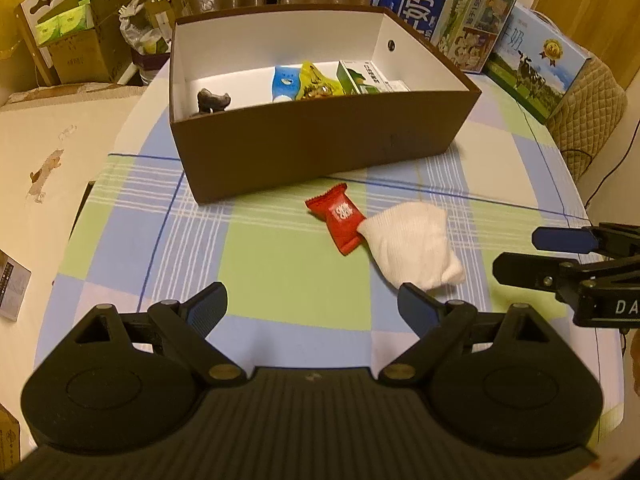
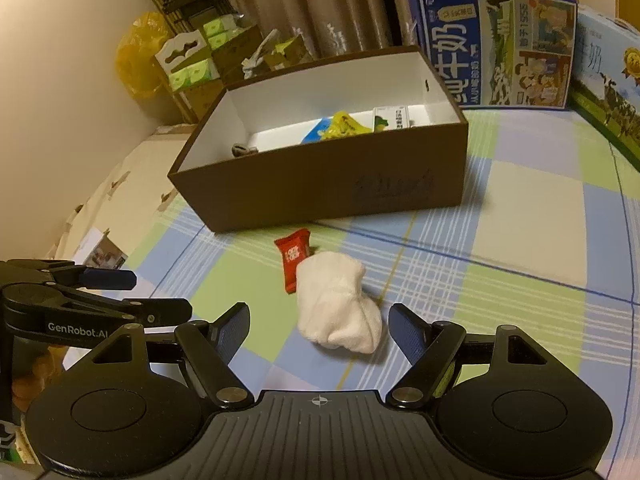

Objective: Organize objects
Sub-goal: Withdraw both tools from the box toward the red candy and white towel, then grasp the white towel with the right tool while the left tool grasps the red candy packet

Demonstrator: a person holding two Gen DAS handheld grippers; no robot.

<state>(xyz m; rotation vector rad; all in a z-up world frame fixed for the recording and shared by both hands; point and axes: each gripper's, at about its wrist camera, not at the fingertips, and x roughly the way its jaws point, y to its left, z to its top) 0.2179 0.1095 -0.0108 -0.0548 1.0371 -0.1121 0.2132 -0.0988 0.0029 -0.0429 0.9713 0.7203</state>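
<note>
A brown cardboard box (image 1: 304, 140) (image 2: 320, 184) with white inner walls stands open on the checked tablecloth. Inside lie a small dark figurine (image 1: 212, 101), a blue packet (image 1: 285, 82), a yellow packet (image 1: 316, 82) and a green-and-white carton (image 1: 366, 78). In front of the box a red snack packet (image 1: 338, 220) (image 2: 293, 258) lies partly under a rolled white sock (image 1: 414, 246) (image 2: 338, 302). My left gripper (image 1: 314, 308) is open over bare cloth, left of the sock. My right gripper (image 2: 320, 330) is open, and the sock lies just ahead between its fingers.
Two blue milk cartons (image 1: 444, 16) (image 1: 540, 60) stand behind the box at the back right. Cardboard boxes with green packs (image 1: 80, 32) sit off the table to the left. The right gripper (image 1: 560, 256) shows at the left view's right edge. The cloth (image 1: 280, 264) lies flat.
</note>
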